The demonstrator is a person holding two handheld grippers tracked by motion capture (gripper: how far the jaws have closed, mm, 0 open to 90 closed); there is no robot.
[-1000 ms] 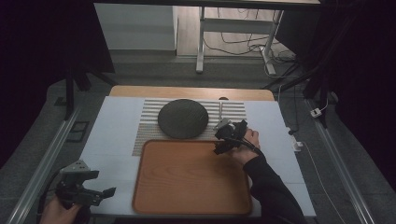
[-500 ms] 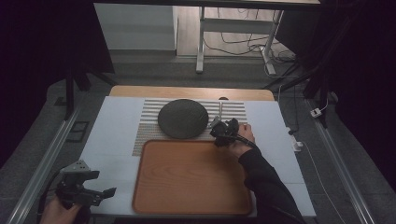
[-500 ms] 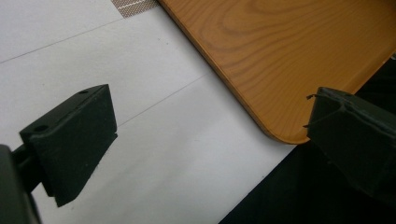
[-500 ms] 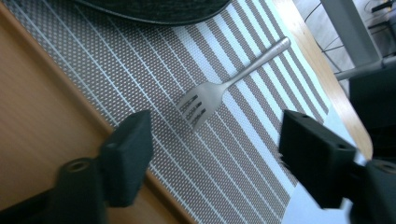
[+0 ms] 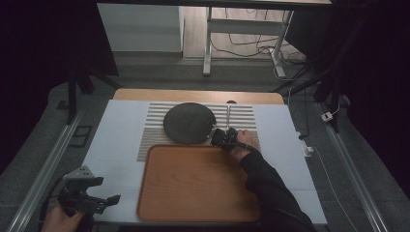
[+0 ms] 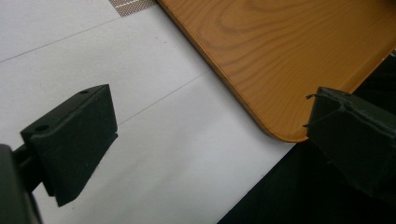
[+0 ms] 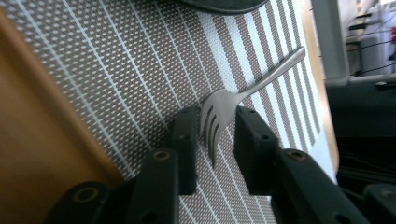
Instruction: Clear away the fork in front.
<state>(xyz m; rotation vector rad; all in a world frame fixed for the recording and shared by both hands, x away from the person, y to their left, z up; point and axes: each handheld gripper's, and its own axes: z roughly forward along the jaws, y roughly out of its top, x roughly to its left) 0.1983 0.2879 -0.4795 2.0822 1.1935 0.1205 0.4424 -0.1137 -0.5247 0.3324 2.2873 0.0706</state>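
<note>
A silver fork point(image 7: 229, 100) lies on the striped placemat point(image 7: 116, 70), handle pointing away; in the high view its handle point(image 5: 228, 114) shows just right of the dark round plate point(image 5: 188, 122). My right gripper point(image 7: 217, 128) has just been closing, and its pads now sit against both sides of the fork's tines. From above, that gripper point(image 5: 223, 133) is at the far right corner of the wooden tray point(image 5: 193, 183). My left gripper point(image 5: 104, 199) is held open over the white table near the tray's near left corner point(image 6: 280, 46), nothing between its jaws.
The plate's edge point(image 7: 219, 4) lies just beyond the fork. The white table top point(image 5: 116, 145) surrounds mat and tray. A metal rail point(image 5: 43, 174) runs along the table's left side, and its near edge drops off beside my left gripper.
My right gripper moved left and down from the mat's right part to the fork's tines, and its jaws narrowed around them. The left gripper stayed put.
</note>
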